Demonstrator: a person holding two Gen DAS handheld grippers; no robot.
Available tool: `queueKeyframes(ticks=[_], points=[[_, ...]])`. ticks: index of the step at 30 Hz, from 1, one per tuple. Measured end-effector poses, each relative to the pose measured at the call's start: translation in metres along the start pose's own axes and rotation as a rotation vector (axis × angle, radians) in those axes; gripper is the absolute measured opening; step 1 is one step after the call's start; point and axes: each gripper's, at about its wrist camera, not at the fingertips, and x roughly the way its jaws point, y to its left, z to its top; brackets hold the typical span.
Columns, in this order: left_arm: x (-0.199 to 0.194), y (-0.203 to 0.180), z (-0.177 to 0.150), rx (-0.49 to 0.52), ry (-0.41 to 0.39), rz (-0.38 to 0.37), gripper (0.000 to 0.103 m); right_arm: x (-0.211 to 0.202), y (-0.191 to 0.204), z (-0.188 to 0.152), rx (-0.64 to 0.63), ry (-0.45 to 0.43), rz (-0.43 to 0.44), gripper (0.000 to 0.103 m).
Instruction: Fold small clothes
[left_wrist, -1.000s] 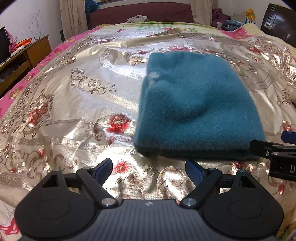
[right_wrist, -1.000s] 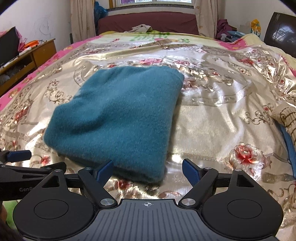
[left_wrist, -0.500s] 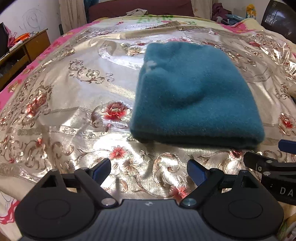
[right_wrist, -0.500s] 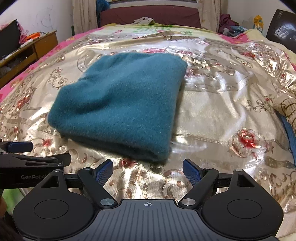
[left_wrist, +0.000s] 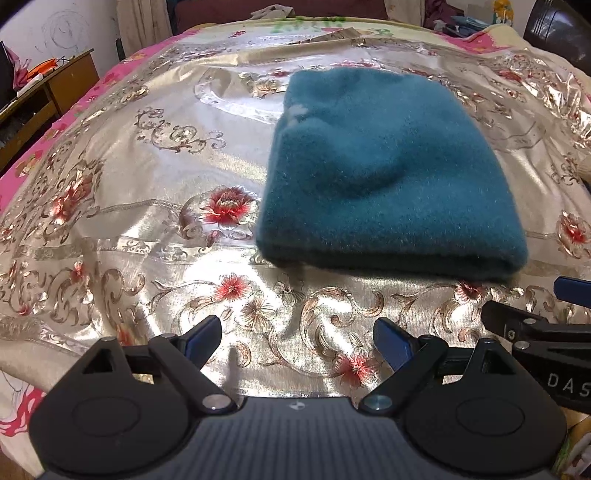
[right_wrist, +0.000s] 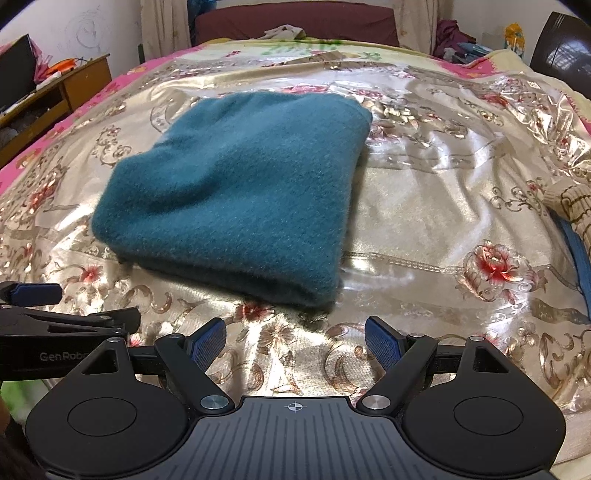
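The teal fleece garment (left_wrist: 388, 177) is seen lying already folded into a thick, roughly square bundle on the shiny gold floral bedspread (left_wrist: 147, 206). It sits in the middle right of the left wrist view and left of centre in the right wrist view (right_wrist: 236, 192). It's probably soft, fuzzy and light, so it can be expected to sag and slump rather than hold its shape when lifted. The fleece itself should give the pads decent bite, but the satin-looking cover under it is likely slippery, so the whole bundle could slide if it gets pushed instead of pinched.

The left gripper (left_wrist: 297, 341) is held wide with nothing between its fingers, hovering over bare bedspread just short of the bundle's near edge. Same story for the right gripper (right_wrist: 295, 341): spread wide, nothing held, near the bundle's lower right corner.

If another fold is wanted, the two near corners of the rounded fold edge look like the best spots to be taken, with all layers pinched together. A beige knit item (right_wrist: 570, 206) is visible at the right edge of the right wrist view, well apart.
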Motion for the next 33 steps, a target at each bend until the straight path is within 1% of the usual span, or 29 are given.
queueKeyframes(ticks=[17,33], points=[[0.0004,-0.0031,-0.0003,0.008,0.028,0.026,0.093,0.0021,0.0006,-0.0029,0.009,0.02,-0.002,0.084],[0.0038,-0.0025,-0.0028,0.0,0.052,0.028,0.093,0.0051,-0.0009,-0.005,0.005,0.037,-0.002,0.084]])
